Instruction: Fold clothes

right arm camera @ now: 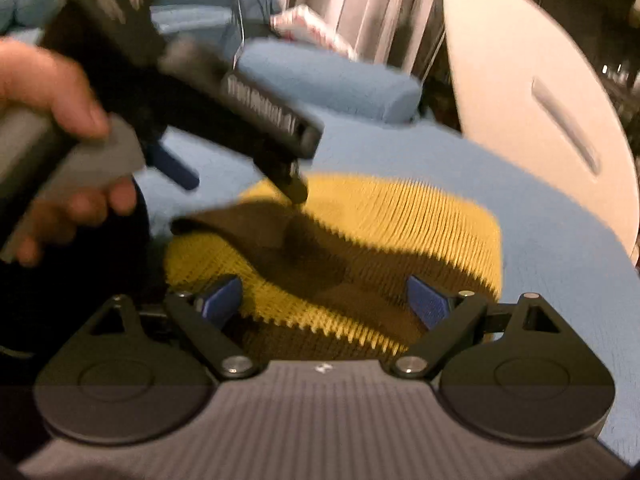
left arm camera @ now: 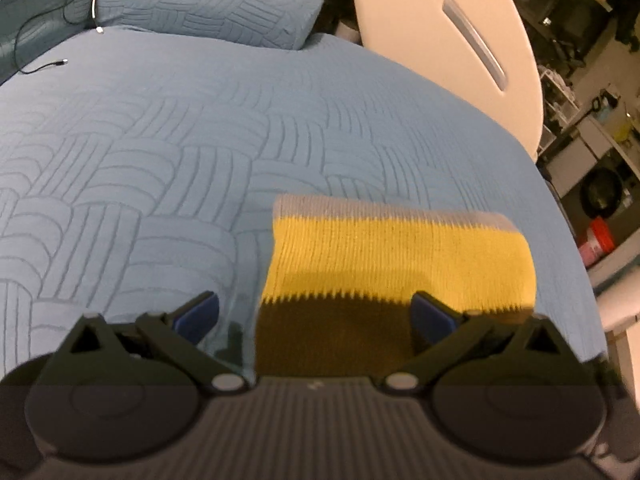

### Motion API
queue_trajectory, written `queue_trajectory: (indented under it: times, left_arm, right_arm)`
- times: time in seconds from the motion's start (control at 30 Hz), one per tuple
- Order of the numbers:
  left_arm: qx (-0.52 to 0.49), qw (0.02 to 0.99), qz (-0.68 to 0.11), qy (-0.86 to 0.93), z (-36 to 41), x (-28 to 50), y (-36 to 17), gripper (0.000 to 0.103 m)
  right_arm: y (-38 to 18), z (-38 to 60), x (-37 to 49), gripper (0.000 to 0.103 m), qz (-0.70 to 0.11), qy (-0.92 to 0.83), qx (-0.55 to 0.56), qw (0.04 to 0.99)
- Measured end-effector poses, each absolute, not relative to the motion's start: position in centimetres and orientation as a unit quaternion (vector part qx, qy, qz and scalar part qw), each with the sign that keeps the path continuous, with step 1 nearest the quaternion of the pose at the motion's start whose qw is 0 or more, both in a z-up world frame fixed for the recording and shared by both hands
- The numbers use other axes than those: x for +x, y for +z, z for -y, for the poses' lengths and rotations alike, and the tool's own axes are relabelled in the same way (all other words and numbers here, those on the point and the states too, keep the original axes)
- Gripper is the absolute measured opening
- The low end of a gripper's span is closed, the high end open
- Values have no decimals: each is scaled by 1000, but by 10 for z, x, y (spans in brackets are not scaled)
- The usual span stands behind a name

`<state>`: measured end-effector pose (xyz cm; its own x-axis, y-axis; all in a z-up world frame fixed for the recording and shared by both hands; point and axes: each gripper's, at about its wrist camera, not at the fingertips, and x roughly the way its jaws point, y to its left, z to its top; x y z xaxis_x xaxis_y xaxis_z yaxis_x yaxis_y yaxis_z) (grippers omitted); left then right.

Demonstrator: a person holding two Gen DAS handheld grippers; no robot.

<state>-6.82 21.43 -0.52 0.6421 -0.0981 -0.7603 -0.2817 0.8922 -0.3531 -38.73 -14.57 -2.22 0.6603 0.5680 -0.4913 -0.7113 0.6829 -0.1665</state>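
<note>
The blue quilted bed [left arm camera: 168, 152] carries the folded yellow-and-brown knit [left arm camera: 392, 256] near its edge, at about five o'clock in the left wrist view. Both the left gripper [left arm camera: 316, 312] and the right gripper [right arm camera: 324, 300] stand released, holding nothing. Judged from the raised brown flap [right arm camera: 248, 228] at ten o'clock, flatten it gently and square the edges.

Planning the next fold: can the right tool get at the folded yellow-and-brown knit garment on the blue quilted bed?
Probably yes: the right tool is open just above the folded yellow-and-brown knit garment, nothing between.
</note>
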Motion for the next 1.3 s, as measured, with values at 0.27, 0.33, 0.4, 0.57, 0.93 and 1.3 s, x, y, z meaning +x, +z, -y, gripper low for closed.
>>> queue_trajectory:
  times: [0.27, 0.33, 0.4, 0.57, 0.93, 1.3]
  left_arm:
    - [-179, 901, -394, 14, -193, -77, 11, 103]
    - [-170, 901, -398, -10, -184, -74, 12, 103]
    - [-154, 904, -398, -25, -175, -71, 14, 103]
    - [-126, 917, -374, -54, -149, -61, 17, 103]
    - [-107, 905, -407, -67, -133, -64, -30, 103]
    - [-91, 890, -441, -66, -126, -70, -20, 103]
  right_arm:
    - [-32, 132, -405, 93, -260, 400, -222, 851]
    - [-15, 145, -406, 93, -249, 413, -191, 855]
    - [0, 166, -405, 93, -238, 403, -160, 869]
    - [23, 220, -377, 93, -233, 329, -87, 911]
    - [-11, 356, -324, 92, -326, 182, 178, 911]
    - [-35, 382, -322, 92, -342, 177, 261, 885]
